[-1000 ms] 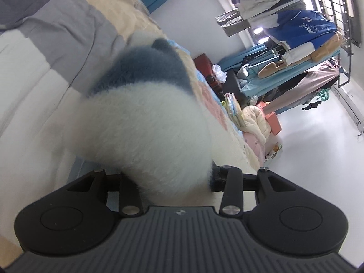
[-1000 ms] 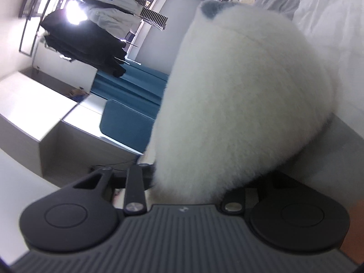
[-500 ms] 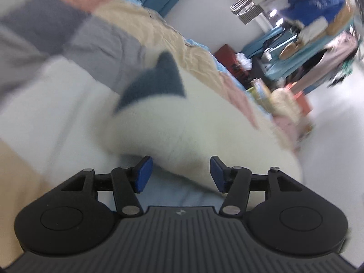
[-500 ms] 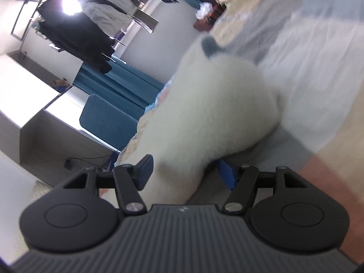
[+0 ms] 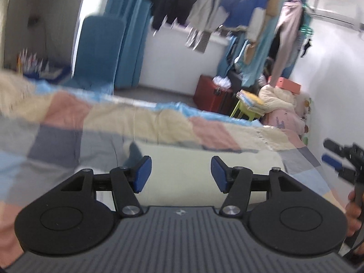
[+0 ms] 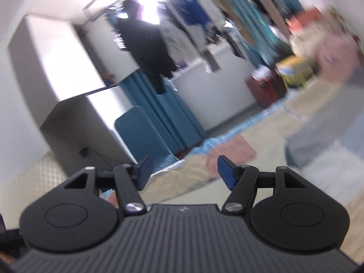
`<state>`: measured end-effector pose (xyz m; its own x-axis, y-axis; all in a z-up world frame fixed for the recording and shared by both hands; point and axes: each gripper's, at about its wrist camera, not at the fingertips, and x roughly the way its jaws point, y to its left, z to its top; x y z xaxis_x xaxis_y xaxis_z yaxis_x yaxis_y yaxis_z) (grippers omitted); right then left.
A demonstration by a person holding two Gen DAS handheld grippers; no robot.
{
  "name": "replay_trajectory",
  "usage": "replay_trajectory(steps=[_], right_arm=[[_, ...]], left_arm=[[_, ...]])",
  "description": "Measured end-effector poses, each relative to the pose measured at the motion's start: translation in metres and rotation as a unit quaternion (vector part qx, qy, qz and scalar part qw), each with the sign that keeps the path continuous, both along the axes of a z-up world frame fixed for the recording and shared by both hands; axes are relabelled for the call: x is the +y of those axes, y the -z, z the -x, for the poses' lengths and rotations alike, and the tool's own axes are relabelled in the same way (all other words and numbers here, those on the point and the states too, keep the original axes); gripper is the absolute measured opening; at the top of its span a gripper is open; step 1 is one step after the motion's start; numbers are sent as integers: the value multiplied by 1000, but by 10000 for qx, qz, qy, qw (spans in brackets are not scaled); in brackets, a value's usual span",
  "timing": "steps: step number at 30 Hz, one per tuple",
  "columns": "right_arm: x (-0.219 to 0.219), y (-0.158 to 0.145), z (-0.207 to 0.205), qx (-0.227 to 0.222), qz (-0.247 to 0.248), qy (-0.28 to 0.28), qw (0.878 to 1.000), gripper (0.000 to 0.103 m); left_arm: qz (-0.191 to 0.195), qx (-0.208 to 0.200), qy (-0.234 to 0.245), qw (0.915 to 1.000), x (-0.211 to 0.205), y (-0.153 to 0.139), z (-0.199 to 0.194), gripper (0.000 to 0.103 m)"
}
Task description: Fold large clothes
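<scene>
The fluffy white fleece garment [image 5: 204, 170] lies flat on the pastel patchwork quilt [image 5: 136, 122], just beyond the left gripper [image 5: 180, 174], whose blue-padded jaws stand apart and empty, while the right gripper [image 6: 183, 173], equally spread and empty, hangs above the quilt's far edge.

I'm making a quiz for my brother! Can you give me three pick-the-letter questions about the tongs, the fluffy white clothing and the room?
1. Where is the fluffy white garment?
A. On the patchwork quilt
B. On the rail
C. On the floor

2. What colour are the pads on the left tongs?
A. Red
B. Blue
C. Green

3. How are the right tongs?
A. Gripping cloth
B. Shut, empty
C. Open, empty

Answers: 1 A, it lies flat on the quilt beyond the left tongs. 2 B, both pads look blue. 3 C, there is a wide gap with nothing between the pads.
</scene>
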<state>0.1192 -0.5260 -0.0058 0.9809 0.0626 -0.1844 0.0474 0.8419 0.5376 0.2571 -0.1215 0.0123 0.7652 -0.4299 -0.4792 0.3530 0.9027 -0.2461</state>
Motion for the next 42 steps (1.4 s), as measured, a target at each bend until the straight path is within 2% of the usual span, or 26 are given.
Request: replay_trajectory(steps=[3, 7, 10, 17, 20, 24, 27, 30, 42], right_arm=[[26, -22, 17, -134, 631, -129, 9978, 66], [65, -29, 40, -70, 1438, -226, 9893, 69], [84, -26, 58, -56, 1690, -246, 9853, 69], [110, -15, 88, 28, 1763, -43, 9843, 68], [120, -8, 99, 94, 1767, -63, 9842, 69], [134, 0, 110, 290, 2021, -97, 9789, 69], [143, 5, 116, 439, 2126, -115, 9761, 69], [151, 9, 122, 562, 2164, -138, 9746, 68], [161, 30, 136, 882, 2121, -16, 9733, 68]], left_arm=[[-282, -499, -30, 9984, -2, -24, 36, 68], [-422, -841, 74, 9955, -4, -40, 79, 70], [-534, -1016, 120, 9933, -5, -43, 106, 72], [-816, -1266, 255, 9883, -1, -27, 153, 75], [-757, -1183, 251, 9898, 8, -16, 166, 75], [-752, -1066, 216, 9912, 14, 1, 181, 76], [-571, -852, 122, 9947, 23, 15, 189, 76], [-545, -767, -64, 9955, 32, 26, 195, 76], [-559, -569, -46, 9968, 36, 38, 179, 76]])
